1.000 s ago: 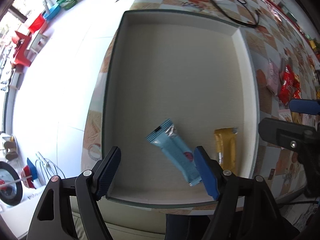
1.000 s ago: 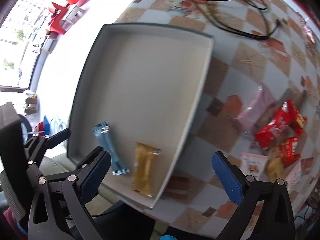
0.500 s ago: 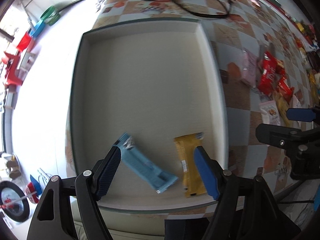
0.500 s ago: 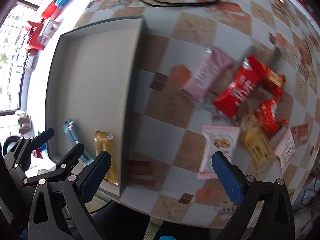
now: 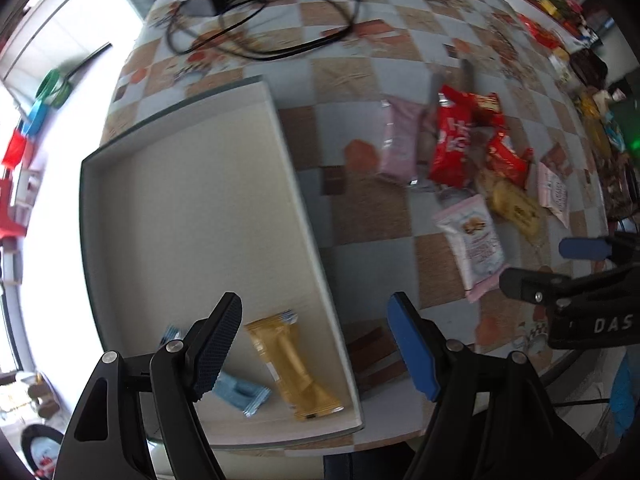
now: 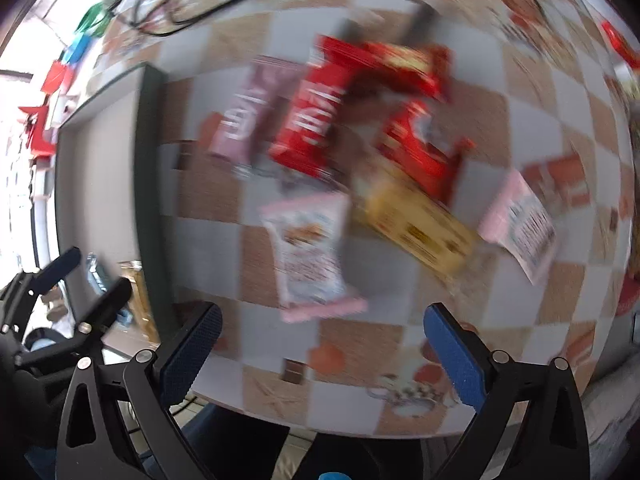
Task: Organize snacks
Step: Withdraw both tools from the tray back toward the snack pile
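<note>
A shallow white tray (image 5: 188,200) holds a yellow snack bar (image 5: 294,364) and a light blue bar (image 5: 236,390) at its near edge. My left gripper (image 5: 316,344) hangs open over the tray's near right corner, nothing between its fingers. Right of the tray lies a heap of snacks: a pink bar (image 5: 400,140), red packets (image 5: 454,140), a white-pink cookie pack (image 5: 474,246) and a yellow biscuit pack (image 5: 514,208). My right gripper (image 6: 320,352) is open and empty, above the table just short of the cookie pack (image 6: 308,256). The right wrist view is blurred.
Black cables and a charger (image 5: 240,4) lie at the far side of the checkered table (image 5: 380,64). Another pink packet (image 5: 554,190) lies at the heap's right. The right gripper's frame (image 5: 580,292) shows at the right of the left wrist view.
Both grippers have swung to the right, away from the tray's middle toward the snack heap. The views rolled. The bars in the tray have not moved; both jaws stayed open.
</note>
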Tool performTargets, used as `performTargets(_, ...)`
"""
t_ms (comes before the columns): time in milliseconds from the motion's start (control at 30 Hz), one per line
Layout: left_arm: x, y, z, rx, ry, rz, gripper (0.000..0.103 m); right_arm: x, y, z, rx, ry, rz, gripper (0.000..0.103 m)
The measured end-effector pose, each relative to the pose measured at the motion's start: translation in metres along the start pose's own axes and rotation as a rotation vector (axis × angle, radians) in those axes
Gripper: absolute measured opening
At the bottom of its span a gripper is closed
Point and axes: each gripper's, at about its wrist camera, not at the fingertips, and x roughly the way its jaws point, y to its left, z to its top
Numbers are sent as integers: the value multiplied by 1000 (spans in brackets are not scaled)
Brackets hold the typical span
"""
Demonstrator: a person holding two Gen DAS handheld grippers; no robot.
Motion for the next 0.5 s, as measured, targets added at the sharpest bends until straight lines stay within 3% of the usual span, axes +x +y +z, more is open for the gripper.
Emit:
performTargets(200, 2, -28, 13, 65, 9, -16, 79, 8, -53, -19, 113, 28, 11, 101)
performTargets(500, 25, -57, 76, 65, 16, 0, 79, 8, -105, -35, 210, 39, 7, 101)
